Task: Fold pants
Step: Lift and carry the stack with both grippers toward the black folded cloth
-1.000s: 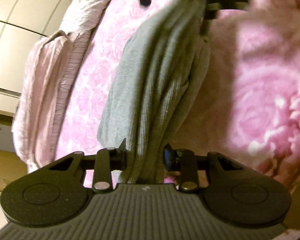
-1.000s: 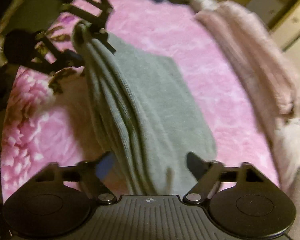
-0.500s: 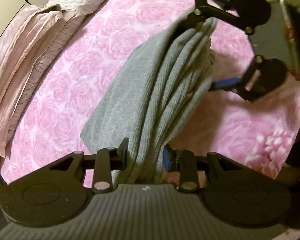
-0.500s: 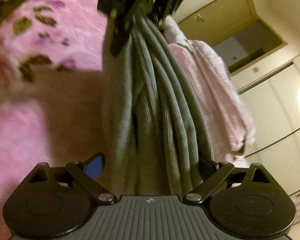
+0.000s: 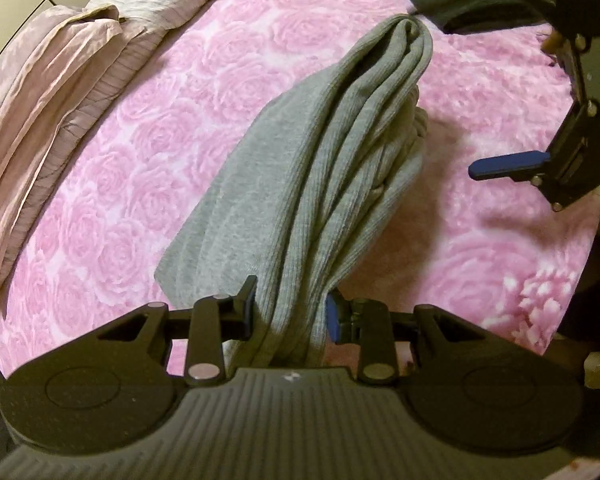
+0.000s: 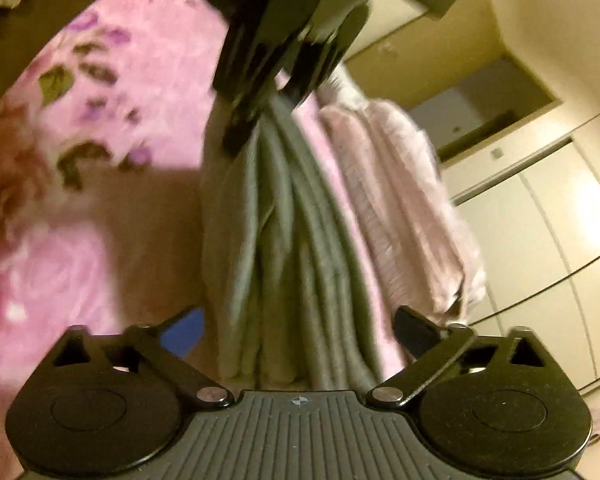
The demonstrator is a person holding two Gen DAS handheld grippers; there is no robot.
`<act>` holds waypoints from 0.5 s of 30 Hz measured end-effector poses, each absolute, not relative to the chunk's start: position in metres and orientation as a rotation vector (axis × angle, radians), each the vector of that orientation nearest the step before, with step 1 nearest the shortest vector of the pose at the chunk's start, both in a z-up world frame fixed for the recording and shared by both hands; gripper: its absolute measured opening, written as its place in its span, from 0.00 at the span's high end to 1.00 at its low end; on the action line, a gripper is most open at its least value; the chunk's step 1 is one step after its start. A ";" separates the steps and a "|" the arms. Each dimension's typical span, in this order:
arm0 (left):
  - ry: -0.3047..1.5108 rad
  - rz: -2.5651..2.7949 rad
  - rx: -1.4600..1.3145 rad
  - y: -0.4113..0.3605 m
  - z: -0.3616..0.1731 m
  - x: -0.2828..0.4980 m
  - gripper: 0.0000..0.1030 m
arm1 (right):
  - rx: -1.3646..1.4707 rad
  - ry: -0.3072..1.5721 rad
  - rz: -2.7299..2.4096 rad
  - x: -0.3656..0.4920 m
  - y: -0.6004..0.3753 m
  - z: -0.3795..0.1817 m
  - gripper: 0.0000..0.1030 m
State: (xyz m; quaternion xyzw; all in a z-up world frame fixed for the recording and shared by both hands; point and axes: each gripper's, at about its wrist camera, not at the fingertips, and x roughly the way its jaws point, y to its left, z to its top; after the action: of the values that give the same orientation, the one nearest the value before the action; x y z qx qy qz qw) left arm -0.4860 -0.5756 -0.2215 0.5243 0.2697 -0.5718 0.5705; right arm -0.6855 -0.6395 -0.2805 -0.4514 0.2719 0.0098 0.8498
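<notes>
— What's each claw doing?
— The left claw (image 5: pixel 290 312) is clenched on one end of the grey pants (image 5: pixel 320 168). The right claw (image 6: pixel 300 332) has just spread wide, released, pads clear of the cloth.
— And the pants?
— Bunched in long folds, draped down onto the pink rose blanket (image 5: pixel 140 152) on the bed.
</notes>
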 end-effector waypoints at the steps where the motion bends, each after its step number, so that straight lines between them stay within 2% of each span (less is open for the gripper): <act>1: 0.626 -1.345 1.239 -0.576 -0.221 -0.487 0.72 | -0.947 0.574 0.005 -0.680 -0.642 -0.279 0.02; 9: 0.594 -1.367 1.293 -0.577 -0.223 -0.490 0.72 | -0.932 0.762 0.041 -0.628 -0.667 -0.310 0.02; 15: 0.629 -1.382 1.268 -0.578 -0.222 -0.482 0.72 | -0.863 0.801 0.073 -0.641 -0.653 -0.320 0.02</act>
State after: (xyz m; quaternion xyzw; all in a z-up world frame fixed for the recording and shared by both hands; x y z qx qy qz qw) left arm -0.4815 -0.5779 -0.2223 0.5357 0.2656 -0.5836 0.5495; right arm -0.6410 -0.6527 -0.3198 -0.4067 0.3779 0.0343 0.8310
